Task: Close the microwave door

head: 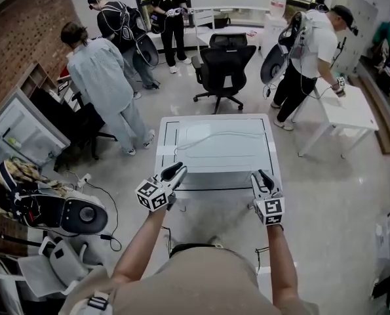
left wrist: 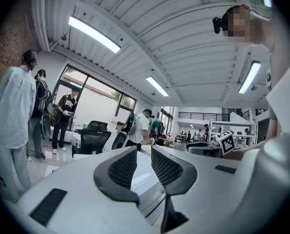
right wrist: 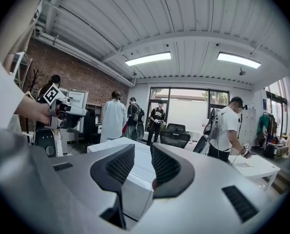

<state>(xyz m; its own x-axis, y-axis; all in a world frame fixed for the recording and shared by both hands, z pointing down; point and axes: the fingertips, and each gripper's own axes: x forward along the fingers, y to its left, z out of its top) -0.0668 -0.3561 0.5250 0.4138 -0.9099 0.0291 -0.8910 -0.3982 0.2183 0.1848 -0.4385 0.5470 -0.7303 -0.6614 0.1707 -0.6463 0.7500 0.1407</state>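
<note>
One white microwave (head: 215,146) sits just ahead, seen from above.
Its door face is hidden, so closed or ajar is unclear; left gripper (head: 179,168) and right gripper (head: 262,175) hover at its near edge, jaws narrowly apart, empty.

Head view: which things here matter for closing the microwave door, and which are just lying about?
For the job:
microwave
left gripper
right gripper

Just lying about:
black office chair
white table

Open-plan lab, office chair (head: 225,67), white desk (head: 352,113), brick wall (head: 24,28)
</note>
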